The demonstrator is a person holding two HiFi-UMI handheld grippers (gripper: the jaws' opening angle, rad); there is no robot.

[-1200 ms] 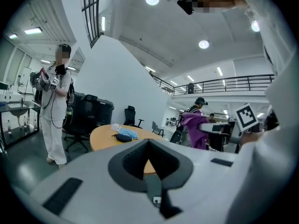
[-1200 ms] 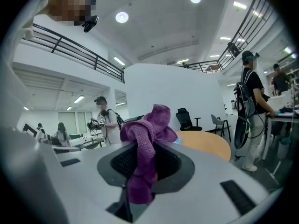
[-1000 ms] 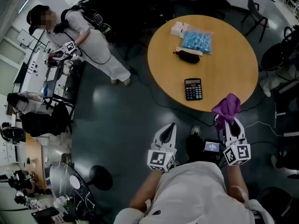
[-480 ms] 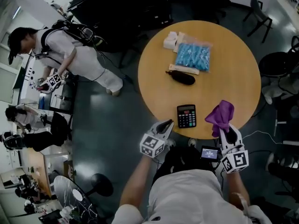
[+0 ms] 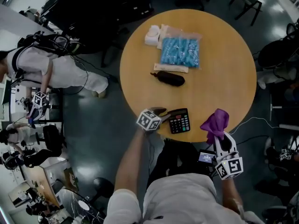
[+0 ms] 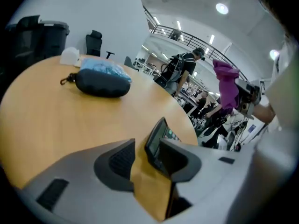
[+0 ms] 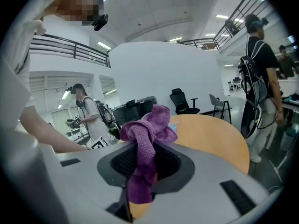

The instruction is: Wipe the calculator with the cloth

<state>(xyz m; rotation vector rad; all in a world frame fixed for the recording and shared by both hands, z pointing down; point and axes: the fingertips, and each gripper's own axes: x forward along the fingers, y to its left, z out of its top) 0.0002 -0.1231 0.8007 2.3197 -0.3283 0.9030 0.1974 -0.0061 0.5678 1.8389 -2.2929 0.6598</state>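
The black calculator (image 5: 179,121) lies near the front edge of the round wooden table (image 5: 224,73). My left gripper (image 5: 163,114) is at its left side; its jaws have just been opening. In the left gripper view the calculator (image 6: 156,135) stands between the jaws of the open left gripper (image 6: 145,146), close to the right finger, with bare table showing between it and the left finger. My right gripper (image 5: 219,136) hangs at the table's front edge, right of the calculator, shut on a bunched purple cloth (image 5: 215,121). The cloth (image 7: 147,125) bulges out above the right gripper (image 7: 145,157).
A black pouch (image 5: 169,78) lies mid-table beyond the calculator. A blue packet bag (image 5: 180,52) and a white object (image 5: 152,33) sit at the far side. A person (image 5: 56,69) stands at the left. Cables run over the floor under the table's front edge.
My left gripper has come forward and down from beside my body to the calculator's left side, and its jaws have opened. The right gripper with the cloth has moved closer to the table edge.
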